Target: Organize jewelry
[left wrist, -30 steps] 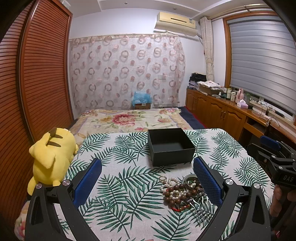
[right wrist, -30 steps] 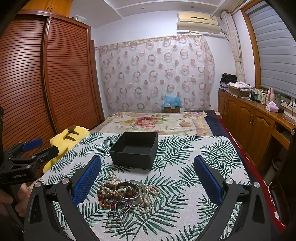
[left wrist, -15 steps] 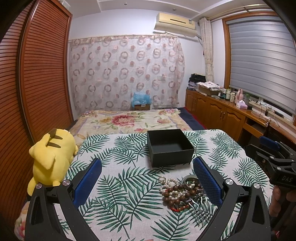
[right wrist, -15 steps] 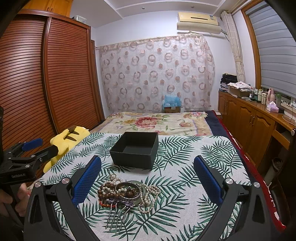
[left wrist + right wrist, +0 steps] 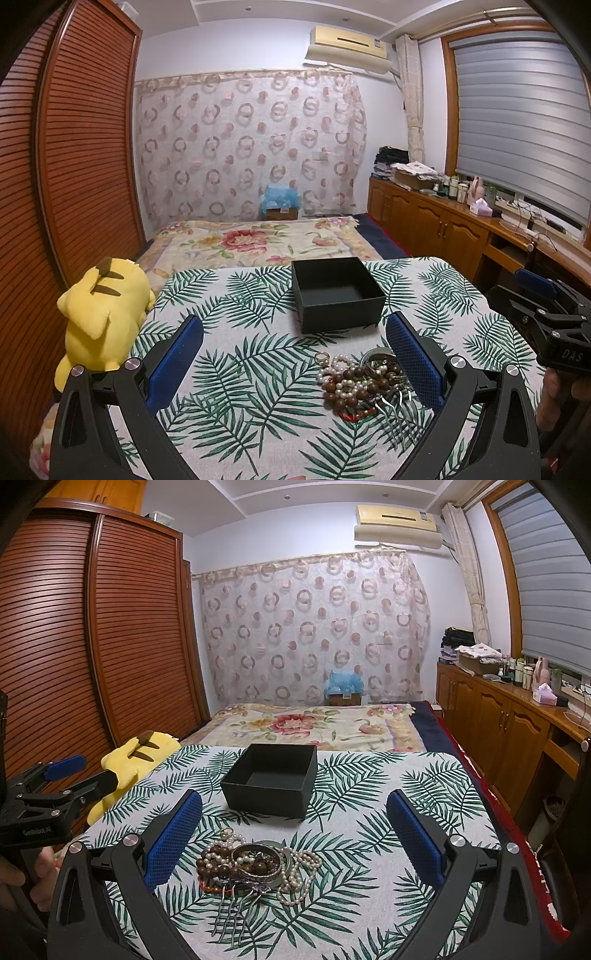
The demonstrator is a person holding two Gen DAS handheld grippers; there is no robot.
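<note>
A pile of jewelry [image 5: 364, 384] with brown beads, pearls, a metal bangle and a hair comb lies on the palm-leaf tablecloth [image 5: 251, 369]. It also shows in the right wrist view [image 5: 255, 864]. An empty black box [image 5: 336, 293] stands behind it, also in the right wrist view [image 5: 271, 779]. My left gripper [image 5: 293, 363] is open, held above the cloth, the pile by its right finger. My right gripper [image 5: 293, 843] is open, the pile near its left finger. Each gripper shows at the other view's edge.
A yellow plush toy [image 5: 101, 317] sits at the table's left edge. A bed [image 5: 258, 240] with a floral cover lies beyond the table. A wooden wardrobe [image 5: 92, 646] stands on the left, low wooden cabinets [image 5: 517, 723] on the right.
</note>
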